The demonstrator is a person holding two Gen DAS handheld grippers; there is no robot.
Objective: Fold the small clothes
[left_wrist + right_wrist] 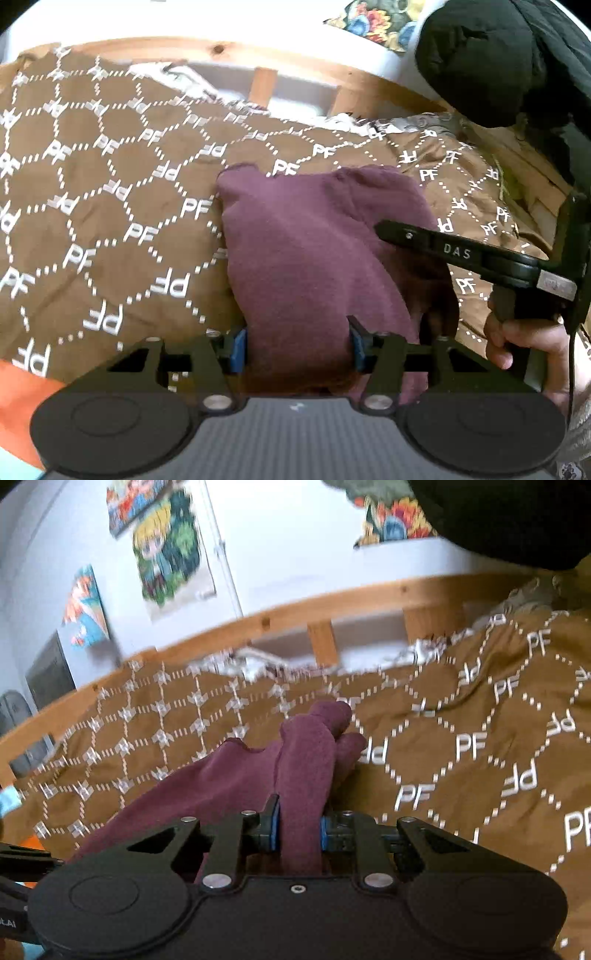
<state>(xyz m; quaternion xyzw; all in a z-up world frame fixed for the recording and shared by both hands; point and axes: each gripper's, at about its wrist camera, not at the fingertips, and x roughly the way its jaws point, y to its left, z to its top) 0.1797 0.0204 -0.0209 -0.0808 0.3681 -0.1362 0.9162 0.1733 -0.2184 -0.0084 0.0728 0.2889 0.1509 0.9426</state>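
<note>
The small maroon knitted garment [314,251] lies on the brown bedspread printed with white PF letters [110,206], its long axis running from near to far. The left tongs [297,347] pinch a wide bunch of its near edge between blue pads. The right tongs [300,829] pinch a narrower fold of the same cloth at its right side. Both hands hold it about equally near, so the fold likely goes toward the far end.
</note>
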